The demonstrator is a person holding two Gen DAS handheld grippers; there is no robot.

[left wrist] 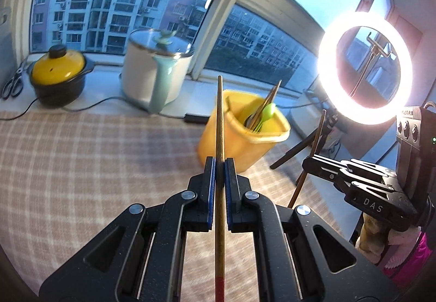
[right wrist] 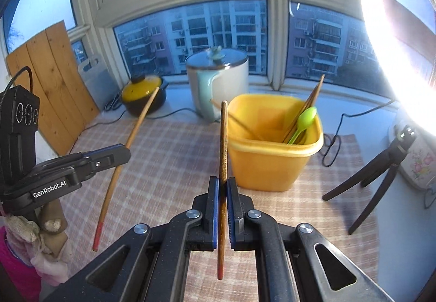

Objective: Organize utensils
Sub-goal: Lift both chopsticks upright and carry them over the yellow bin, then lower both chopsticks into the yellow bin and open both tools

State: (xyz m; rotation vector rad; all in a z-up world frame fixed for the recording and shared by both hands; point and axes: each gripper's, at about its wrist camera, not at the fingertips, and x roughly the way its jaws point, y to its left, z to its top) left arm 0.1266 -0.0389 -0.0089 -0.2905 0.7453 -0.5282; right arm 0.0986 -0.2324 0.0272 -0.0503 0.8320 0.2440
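Yellow plastic marks the utensil tub (right wrist: 273, 150), which stands on the checked cloth of the bench (right wrist: 169, 165) just in front of the window sill, a little blurred in both views. Inside it lean a few brown chopsticks (right wrist: 313, 102) and a lime-green spoon (right wrist: 306, 117), gathered toward its right corner, with another thin stick (right wrist: 234, 117) slanting over its left wall; how many sticks there are in all is hard to count through the blur. The left gripper (left wrist: 220, 165) has its jaws clenched on a pale bamboo chopstick (left wrist: 219, 116) with a red end, the stick running up between the blue pads and pointing toward the tub. The right gripper (right wrist: 224, 184) is likewise clamped tight on a darker wooden chopstick (right wrist: 223, 138), red-tipped at its near end, held upright just left of the tub. Each gripper shows in the other's view, off to the side and clear of the bench top. On the sill behind stand a white pot with a glass lid (right wrist: 218, 83) and a black pot with a yellow lid (right wrist: 143, 96), with scissors (left wrist: 12, 83) beside the latter. A bright ring light (left wrist: 365, 67) glares at the right on a dark tripod (right wrist: 376, 173).
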